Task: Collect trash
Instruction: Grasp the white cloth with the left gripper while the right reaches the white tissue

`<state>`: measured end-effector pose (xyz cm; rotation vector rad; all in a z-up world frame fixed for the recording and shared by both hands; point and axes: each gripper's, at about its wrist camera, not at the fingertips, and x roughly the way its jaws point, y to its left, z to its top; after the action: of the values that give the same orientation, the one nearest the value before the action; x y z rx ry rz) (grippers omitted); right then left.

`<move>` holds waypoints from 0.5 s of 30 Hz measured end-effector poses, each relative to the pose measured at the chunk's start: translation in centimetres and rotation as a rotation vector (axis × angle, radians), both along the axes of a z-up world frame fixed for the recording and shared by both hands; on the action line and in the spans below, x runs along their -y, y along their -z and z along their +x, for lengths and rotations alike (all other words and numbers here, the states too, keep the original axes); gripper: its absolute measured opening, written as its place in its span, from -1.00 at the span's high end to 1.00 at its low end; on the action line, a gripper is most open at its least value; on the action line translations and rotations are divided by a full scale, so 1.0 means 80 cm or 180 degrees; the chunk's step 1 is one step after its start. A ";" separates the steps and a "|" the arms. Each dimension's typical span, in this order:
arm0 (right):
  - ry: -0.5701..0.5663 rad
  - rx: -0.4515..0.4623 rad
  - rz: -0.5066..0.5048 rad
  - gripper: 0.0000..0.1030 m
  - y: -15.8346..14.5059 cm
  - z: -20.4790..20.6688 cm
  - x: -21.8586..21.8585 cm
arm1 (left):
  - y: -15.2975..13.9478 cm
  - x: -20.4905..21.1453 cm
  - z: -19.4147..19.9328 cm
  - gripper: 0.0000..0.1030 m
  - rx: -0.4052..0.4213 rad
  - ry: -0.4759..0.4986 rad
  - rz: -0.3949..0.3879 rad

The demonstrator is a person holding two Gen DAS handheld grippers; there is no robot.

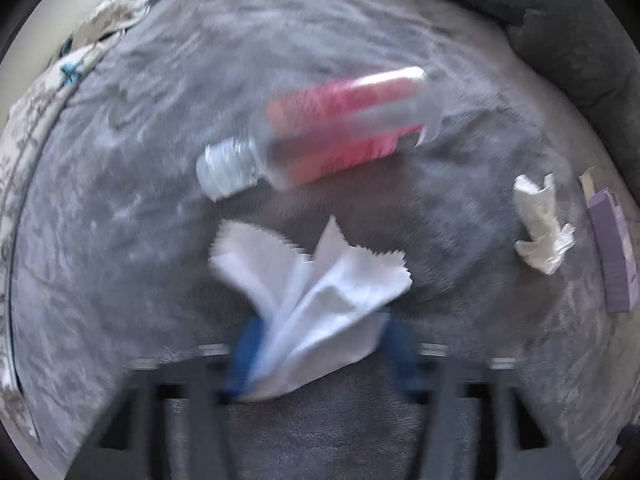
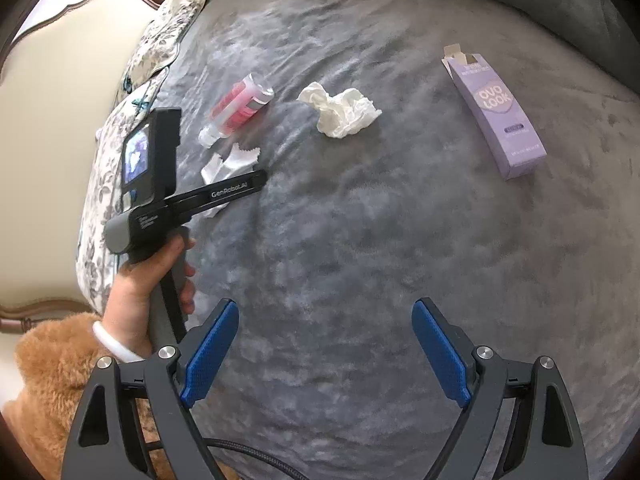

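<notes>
Pointing steeply down at the grey blanket (image 2: 360, 240), the left gripper (image 1: 316, 344) is pinching the white wrapper (image 1: 316, 280) to lift it, while the right gripper (image 2: 324, 344) is hovering wide and empty near the crumpled tissue (image 2: 340, 110).

We see a grey plush blanket (image 2: 360, 240) under everything. The bottle (image 1: 320, 132) is clear with a pink label and a white cap; the torn wrapper (image 1: 316, 300) and the crumpled tissue (image 2: 340, 110) are white. The carton (image 2: 496, 116) is lilac with pale lettering. Both grippers are dark grey with blue pads (image 2: 208, 356). The pillow (image 2: 120, 140) bears a grey floral print on cream, and the plush toy (image 2: 48, 368) is ginger.
</notes>
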<state>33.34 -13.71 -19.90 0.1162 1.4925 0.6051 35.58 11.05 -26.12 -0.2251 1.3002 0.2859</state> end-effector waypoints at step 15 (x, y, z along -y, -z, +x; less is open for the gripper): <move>-0.0347 0.0388 0.0054 -0.70 0.011 0.095 -0.062 | -0.043 0.013 -0.078 0.75 0.0097 -0.0203 -0.0367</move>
<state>40.93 -8.74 -20.81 0.0108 1.3821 0.7005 29.35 10.03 -22.71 -0.3680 1.2822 0.2608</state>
